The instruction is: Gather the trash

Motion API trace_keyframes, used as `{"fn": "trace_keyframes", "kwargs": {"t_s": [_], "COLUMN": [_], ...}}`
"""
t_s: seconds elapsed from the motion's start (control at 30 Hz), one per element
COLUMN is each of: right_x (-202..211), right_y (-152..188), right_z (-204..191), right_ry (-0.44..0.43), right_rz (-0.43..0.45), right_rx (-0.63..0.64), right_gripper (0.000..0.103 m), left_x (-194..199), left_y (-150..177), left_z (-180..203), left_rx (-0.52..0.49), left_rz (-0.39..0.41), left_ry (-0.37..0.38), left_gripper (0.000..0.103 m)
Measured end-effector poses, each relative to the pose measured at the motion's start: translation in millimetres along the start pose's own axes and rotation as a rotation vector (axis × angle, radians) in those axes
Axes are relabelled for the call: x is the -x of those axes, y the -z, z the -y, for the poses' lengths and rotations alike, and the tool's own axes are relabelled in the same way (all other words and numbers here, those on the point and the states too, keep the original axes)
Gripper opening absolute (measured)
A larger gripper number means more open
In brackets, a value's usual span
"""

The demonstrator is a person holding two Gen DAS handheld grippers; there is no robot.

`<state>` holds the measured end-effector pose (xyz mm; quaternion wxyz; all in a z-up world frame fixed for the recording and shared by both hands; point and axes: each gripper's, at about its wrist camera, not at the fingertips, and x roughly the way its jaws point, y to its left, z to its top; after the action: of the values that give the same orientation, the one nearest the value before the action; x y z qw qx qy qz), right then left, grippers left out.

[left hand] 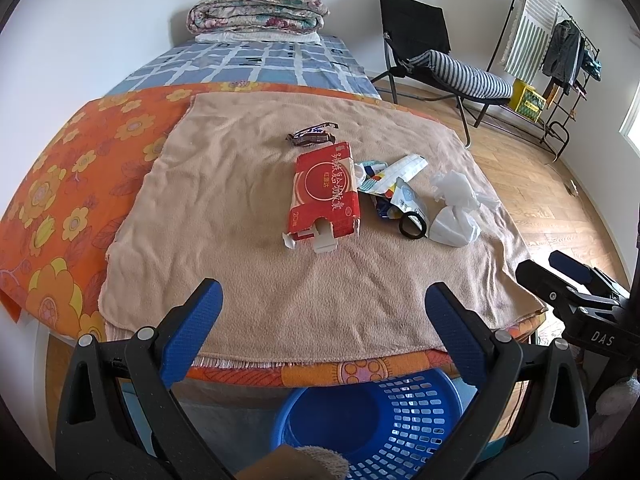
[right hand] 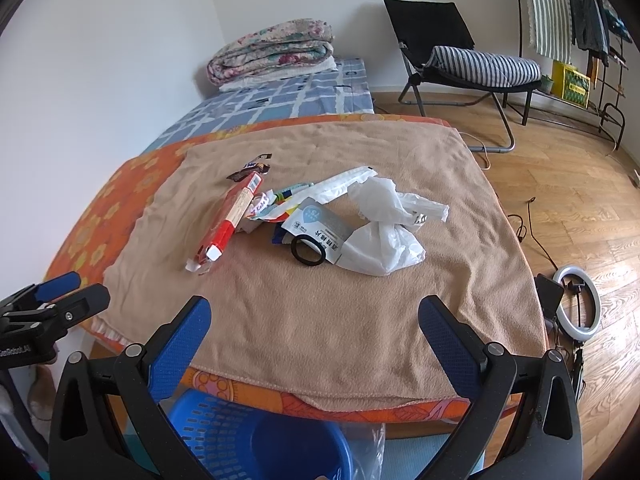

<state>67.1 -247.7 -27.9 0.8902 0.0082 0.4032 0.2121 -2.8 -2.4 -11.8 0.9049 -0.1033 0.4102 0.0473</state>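
On beige towel [left hand: 248, 240]: flattened red carton [left hand: 325, 196].

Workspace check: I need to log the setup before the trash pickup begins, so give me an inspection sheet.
Surface: tan towel spread over an orange floral blanket on the bed.
Job's things: red carton, candy wrapper, printed wrappers, white plastic bag, all lying on the towel; blue basket below the bed edge.
Clutter: black ring beside the bag.
Grippers: left gripper and right gripper, jaws open, empty.
Cables: black cords on the floor.
Surroundings: folded quilt, black chair, clothes rack, ring light.
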Motion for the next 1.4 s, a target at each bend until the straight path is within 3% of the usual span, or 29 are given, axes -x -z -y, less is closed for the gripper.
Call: {"fn": "trace_keyframes", "kwargs": {"t_s": [0.97, 1.4], "right_x": [-2.7, -5.2], "right_y": [1.8, 1.1], "right_z": [-0.8, 10.9], "right_ry": [-0.006, -0.07], "right_rz": [-0.01, 0.034], "right_rx": [-0.007, -0.034], "right_gripper": [0.103, 0.103], "left_x": [-3.5, -6.4], "left_y": [5.6, 11.5], "left_z": [-3.5, 5.5], "left_rx": [0.009, -0.007], "left_rz": [-0.014, -0.05], "left_ry": [0.006, 0.039], "left_gripper": [0.103, 0.103]}}
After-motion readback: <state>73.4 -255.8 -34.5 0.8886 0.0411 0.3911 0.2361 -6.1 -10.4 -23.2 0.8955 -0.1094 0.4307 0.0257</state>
